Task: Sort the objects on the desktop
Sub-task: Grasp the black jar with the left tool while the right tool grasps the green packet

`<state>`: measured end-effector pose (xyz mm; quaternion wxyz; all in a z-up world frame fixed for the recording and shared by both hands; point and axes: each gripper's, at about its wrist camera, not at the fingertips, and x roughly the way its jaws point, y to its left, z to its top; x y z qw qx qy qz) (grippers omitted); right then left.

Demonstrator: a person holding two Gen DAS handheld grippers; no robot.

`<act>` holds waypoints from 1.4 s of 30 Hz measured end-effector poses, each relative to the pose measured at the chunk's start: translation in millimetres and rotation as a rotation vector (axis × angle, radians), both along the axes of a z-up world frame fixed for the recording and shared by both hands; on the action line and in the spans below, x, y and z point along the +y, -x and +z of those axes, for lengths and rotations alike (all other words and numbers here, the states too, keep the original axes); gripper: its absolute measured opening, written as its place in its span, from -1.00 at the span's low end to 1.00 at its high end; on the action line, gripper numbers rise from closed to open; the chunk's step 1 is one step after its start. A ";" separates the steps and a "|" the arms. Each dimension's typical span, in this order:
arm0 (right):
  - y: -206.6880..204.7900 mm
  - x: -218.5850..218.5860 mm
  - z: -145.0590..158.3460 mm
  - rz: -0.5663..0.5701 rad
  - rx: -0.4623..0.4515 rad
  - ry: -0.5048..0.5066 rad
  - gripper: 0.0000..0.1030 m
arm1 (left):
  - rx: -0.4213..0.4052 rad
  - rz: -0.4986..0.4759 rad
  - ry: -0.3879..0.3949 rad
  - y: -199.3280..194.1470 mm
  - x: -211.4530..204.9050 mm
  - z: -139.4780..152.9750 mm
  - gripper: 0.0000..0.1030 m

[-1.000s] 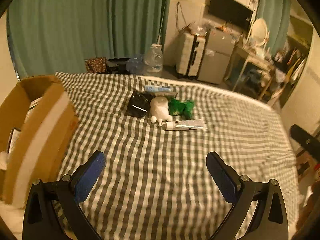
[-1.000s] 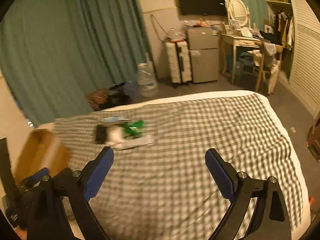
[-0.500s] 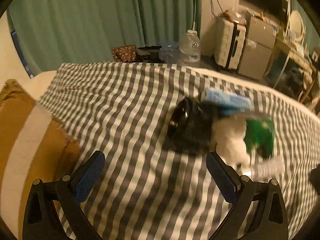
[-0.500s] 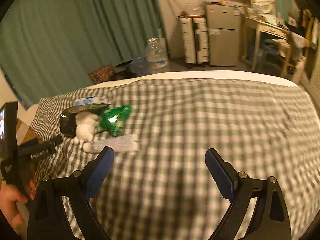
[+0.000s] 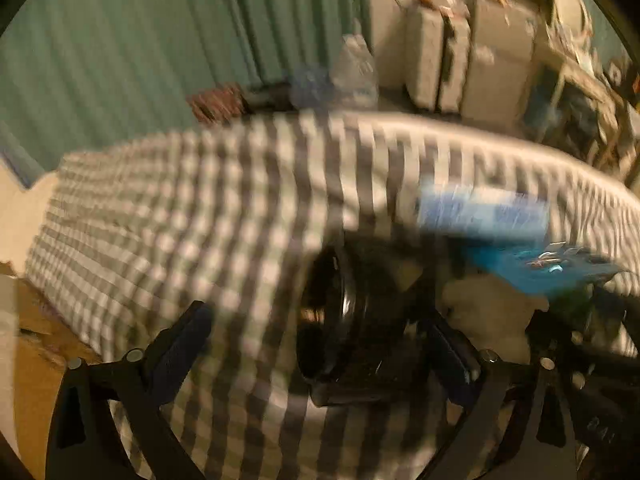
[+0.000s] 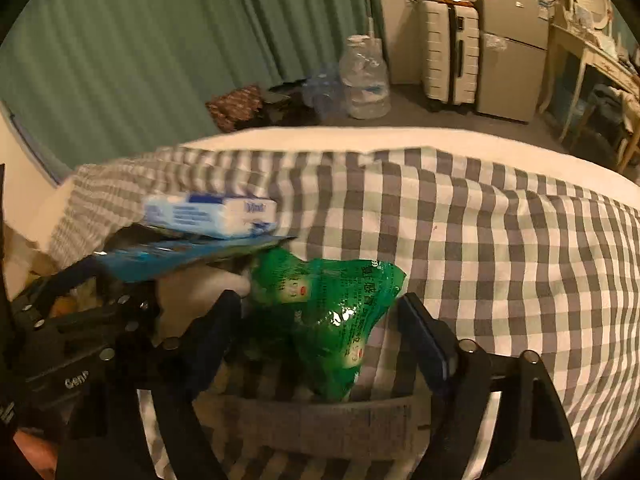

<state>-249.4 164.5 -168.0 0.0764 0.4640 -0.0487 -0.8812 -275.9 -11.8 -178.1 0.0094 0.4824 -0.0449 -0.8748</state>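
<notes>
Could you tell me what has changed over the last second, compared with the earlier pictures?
Both grippers have come down to the pile: the right gripper now straddles the green bag, the left gripper the black item. Both have just been closing, neither visibly pressing yet. The blue-white pack and the rest of the pile lie unmoved on the checked cloth.

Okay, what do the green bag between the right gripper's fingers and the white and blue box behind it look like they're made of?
green bag: thin glossy plastic film, judging by its crinkles and bright highlights. white and blue box: probably printed cardboard with a smooth finish, given its straight edges and flat faces, though it is slightly blurred.
</notes>
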 end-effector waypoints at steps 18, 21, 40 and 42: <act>-98.4 16.9 67.2 -0.013 0.121 -0.038 -0.27 | 0.040 -0.141 -0.096 -86.6 7.7 57.1 -0.03; -127.0 21.0 81.1 -0.015 0.106 -0.009 -0.27 | 0.013 -0.179 -0.112 -106.4 14.0 67.0 -0.40; -294.7 19.0 153.8 -0.078 0.139 -0.008 -0.27 | -0.064 -0.250 -0.197 -219.8 -9.5 114.4 -0.89; -306.6 16.6 166.5 -0.077 0.165 -0.005 -0.27 | -0.040 -0.287 -0.144 -226.8 -3.4 114.7 -0.74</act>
